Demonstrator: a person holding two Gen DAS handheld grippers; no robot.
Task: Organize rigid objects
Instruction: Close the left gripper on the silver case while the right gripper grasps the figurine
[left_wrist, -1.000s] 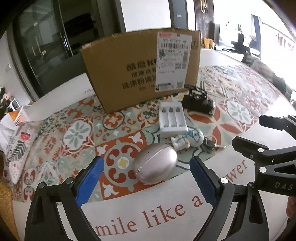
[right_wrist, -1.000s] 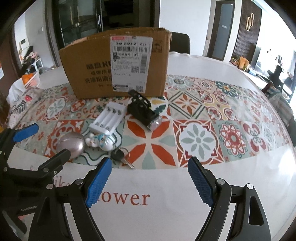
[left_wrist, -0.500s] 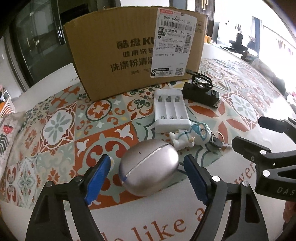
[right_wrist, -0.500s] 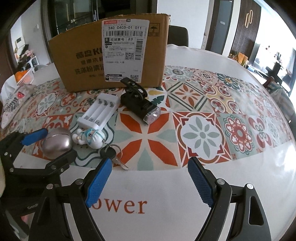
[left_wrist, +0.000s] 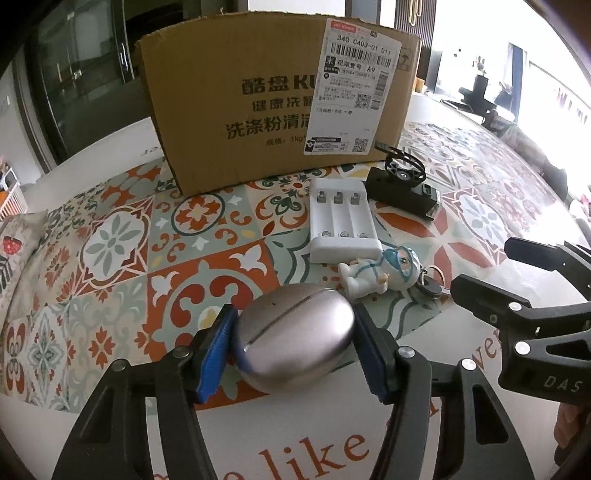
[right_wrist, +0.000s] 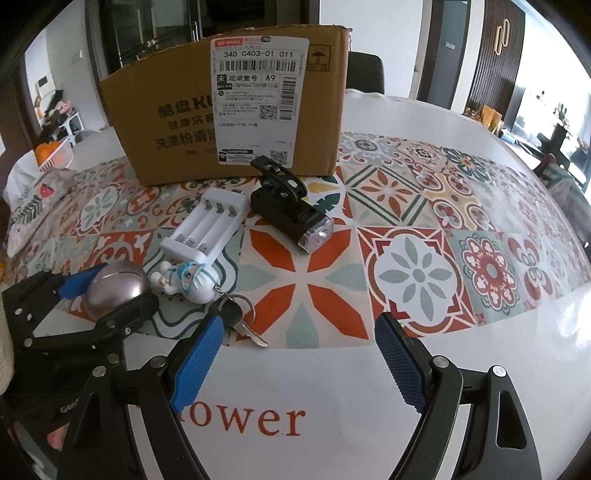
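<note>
One silver egg-shaped case (left_wrist: 295, 334) on the tabletop (right_wrist: 332, 387), clamped in your left gripper (left_wrist: 293, 343), jaws just closed | beside it: one figurine keychain (left_wrist: 384, 271), one battery charger (left_wrist: 341, 225), one bike light (right_wrist: 291, 214), one cardboard box (left_wrist: 258, 110) | your right gripper (right_wrist: 299, 363) spread, empty.

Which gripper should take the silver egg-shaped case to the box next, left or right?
Left. The left gripper has just been closing its jaws, and both pads now touch the silver egg-shaped case. The right gripper is open over bare tablecloth, nothing between its jaws.
</note>
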